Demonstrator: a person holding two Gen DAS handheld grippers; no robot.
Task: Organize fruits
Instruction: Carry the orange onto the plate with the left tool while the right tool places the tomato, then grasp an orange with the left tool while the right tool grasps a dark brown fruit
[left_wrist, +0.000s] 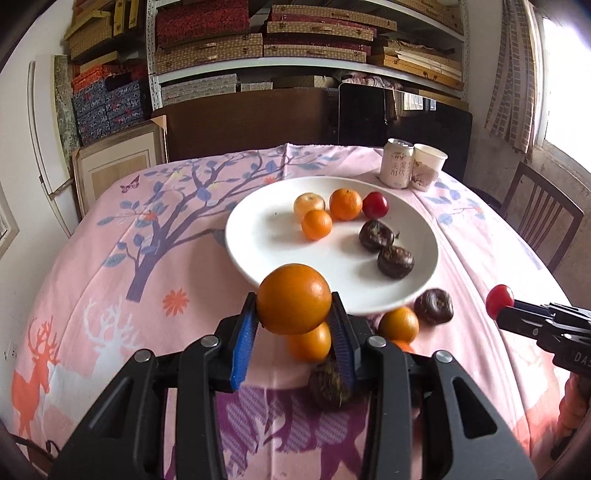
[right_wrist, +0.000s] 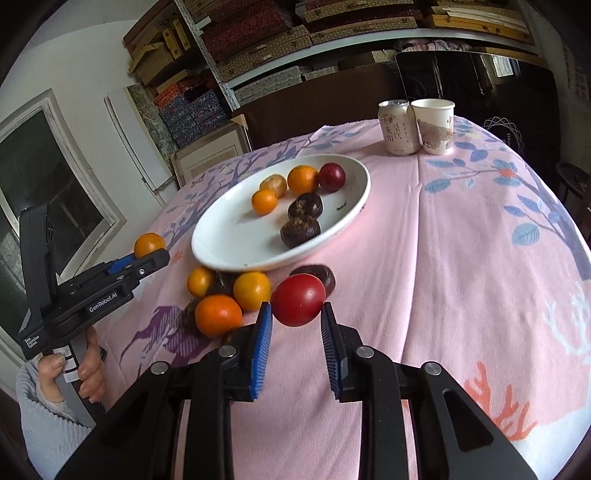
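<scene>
My left gripper (left_wrist: 294, 308) is shut on an orange (left_wrist: 293, 298), held above the tablecloth just in front of the white plate (left_wrist: 258, 236). In the right wrist view my right gripper (right_wrist: 296, 314) is shut on a red round fruit (right_wrist: 298, 299), lifted near the plate's (right_wrist: 221, 243) front rim. The plate holds several oranges, a red fruit (left_wrist: 375, 205) and two dark brown fruits (left_wrist: 376, 235). Loose oranges (right_wrist: 218, 315) and dark fruits (left_wrist: 433, 305) lie on the cloth before the plate. The left gripper (right_wrist: 157, 254) with its orange (right_wrist: 149, 243) shows at the left of the right wrist view.
A drink can (left_wrist: 397, 162) and a paper cup (left_wrist: 428, 166) stand at the table's far right. A pink patterned tablecloth (right_wrist: 461, 258) covers the table. A wooden chair (left_wrist: 543, 214) is at the right; shelves of boxes (left_wrist: 258, 44) fill the back wall. A hand (right_wrist: 66, 373) grips the left tool.
</scene>
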